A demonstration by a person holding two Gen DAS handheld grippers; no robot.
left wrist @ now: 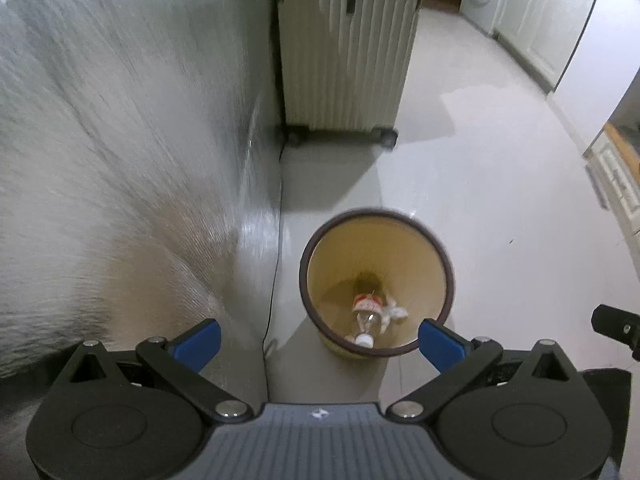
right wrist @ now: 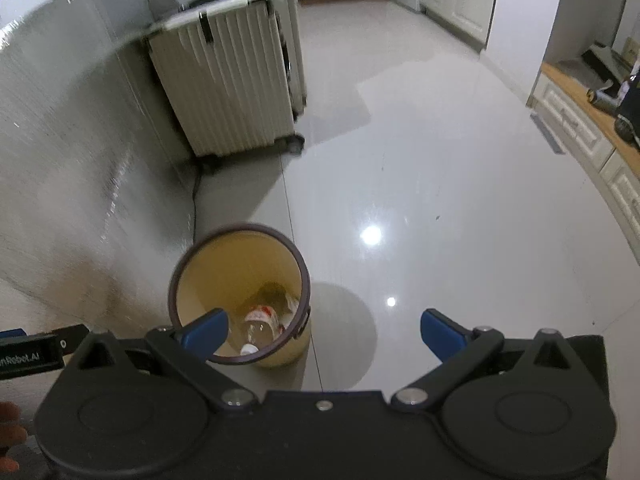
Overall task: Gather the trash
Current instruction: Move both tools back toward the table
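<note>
— Below my left gripper (left wrist: 318,340), what lies in the bin (left wrist: 440,248)?

— Down at its bottom, a clear bottle (left wrist: 366,320) and crumpled paper (left wrist: 394,311). My jaws on both sides stand wide apart, holding nothing; my right gripper (right wrist: 324,334) hangs just beside the rim.

— And the step now?

— I judge the drop done. I should lift straight up, clear of the rim, and scan the floor (right wrist: 400,160) for more trash.

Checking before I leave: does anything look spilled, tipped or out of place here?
Nothing stands out. The bin stands upright with a bottle and crumpled paper inside; the floor around it shows no litter.
</note>
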